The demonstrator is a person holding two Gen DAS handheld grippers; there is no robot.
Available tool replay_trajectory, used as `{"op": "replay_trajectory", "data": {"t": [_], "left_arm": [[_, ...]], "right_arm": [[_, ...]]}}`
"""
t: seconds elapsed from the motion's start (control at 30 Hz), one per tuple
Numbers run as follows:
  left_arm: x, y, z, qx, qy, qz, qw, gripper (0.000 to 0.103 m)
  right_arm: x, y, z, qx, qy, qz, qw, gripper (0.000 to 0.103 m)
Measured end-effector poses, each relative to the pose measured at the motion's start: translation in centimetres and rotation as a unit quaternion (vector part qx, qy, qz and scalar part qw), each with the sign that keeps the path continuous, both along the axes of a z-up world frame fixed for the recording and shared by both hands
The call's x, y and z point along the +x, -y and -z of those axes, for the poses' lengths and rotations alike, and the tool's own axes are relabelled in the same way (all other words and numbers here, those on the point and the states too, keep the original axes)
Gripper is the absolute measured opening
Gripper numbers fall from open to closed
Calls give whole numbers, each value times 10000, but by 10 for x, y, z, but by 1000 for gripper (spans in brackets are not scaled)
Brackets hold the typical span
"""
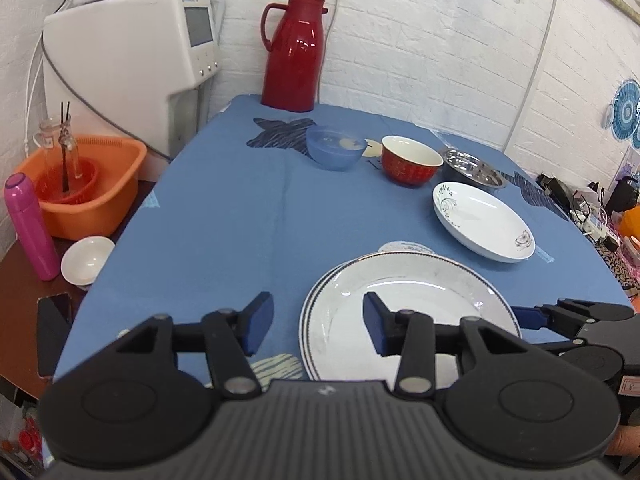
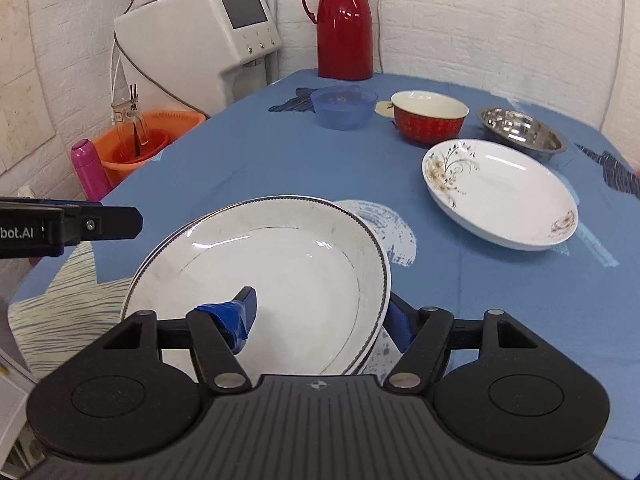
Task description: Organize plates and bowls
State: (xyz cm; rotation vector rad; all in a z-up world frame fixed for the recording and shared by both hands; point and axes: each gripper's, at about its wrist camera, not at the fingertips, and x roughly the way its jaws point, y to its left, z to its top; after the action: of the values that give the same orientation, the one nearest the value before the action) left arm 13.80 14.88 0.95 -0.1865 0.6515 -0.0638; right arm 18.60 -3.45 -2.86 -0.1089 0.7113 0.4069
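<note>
Stacked so far: two rimmed white plates (image 2: pixel 260 276) lie one on the other at the near edge of the table (image 1: pixel 224 216), the top one sitting slightly off-centre on the lower.
Right hand-held gripper (image 2: pixel 320 312): jaws spread wide and straddling the right rim of the stack, the taped left finger over the top plate's bowl, the right finger outside and below the rim; whether the pads touch the plate cannot be told.
Left hand-held gripper (image 1: pixel 316 328): jaws wide apart and empty, hovering over the stack's left rim, one finger above the plate and one over bare cloth.
Still loose: a flower-patterned plate (image 2: pixel 500 192) at about 1 o'clock from the stack, apart from it.
Bowls untouched: a blue plastic bowl (image 2: pixel 344 106), a red bowl (image 2: pixel 430 118) and a steel bowl (image 2: pixel 520 128) stand in a row toward 12 to 1 o'clock, none nested.
Judged progress: roughly the early middle; one plate and all three bowls look left to gather.
Table: covered in a blue cloth with dark and pale printed patches, a red thermos jug (image 2: pixel 344 20) at the far end.
Room: white brick walls, a white water dispenser (image 2: pixel 200 40) at 11 o'clock, an orange basin (image 1: pixel 88 184), a pink bottle (image 1: pixel 30 224) and a small white bowl (image 1: pixel 86 260) on a side surface at 9 o'clock.
</note>
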Motion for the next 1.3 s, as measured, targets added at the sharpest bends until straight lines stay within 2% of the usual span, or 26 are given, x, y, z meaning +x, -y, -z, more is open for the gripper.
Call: {"op": "replay_trajectory", "data": {"t": [0.1,0.13,0.23,0.47,0.6,0.7,0.8,0.97,1.1,1.17,1.3], "left_arm": [[-4,3,-3,6,44,17,10000,47],[-6,4,-4,39,55,5,10000,47],[-10,5,-7,60,70,9,10000,49],[-4,23,-10,41,-67,129,9999,53],[-2,44,-16,165,-34,247,9996,55],[4,58,-19,192,-51,350,9992,57],[17,71,-20,195,-78,438,9988,59],[58,89,-18,356,-166,546,9977,60],[107,101,-23,370,-322,899,9947,62],[141,107,-22,275,-578,1140,9914,62],[201,120,-4,-66,-1265,1375,9824,62]], "right_arm": [[-1,-7,1,-370,24,-113,9992,55],[-1,-7,0,-346,28,-132,9993,55],[2,13,-3,251,-149,74,9995,54],[-15,54,-16,1051,41,584,9927,54],[-22,73,-20,1127,144,777,9905,54],[-24,90,-24,1367,116,1009,9854,54],[-15,101,-29,1391,-62,1140,9837,54],[14,119,-23,1133,-128,1068,9877,55],[47,146,-27,1083,-72,1308,9854,55],[71,159,-28,1145,-90,1446,9828,55],[121,171,-23,866,-190,1734,9809,55]]}}
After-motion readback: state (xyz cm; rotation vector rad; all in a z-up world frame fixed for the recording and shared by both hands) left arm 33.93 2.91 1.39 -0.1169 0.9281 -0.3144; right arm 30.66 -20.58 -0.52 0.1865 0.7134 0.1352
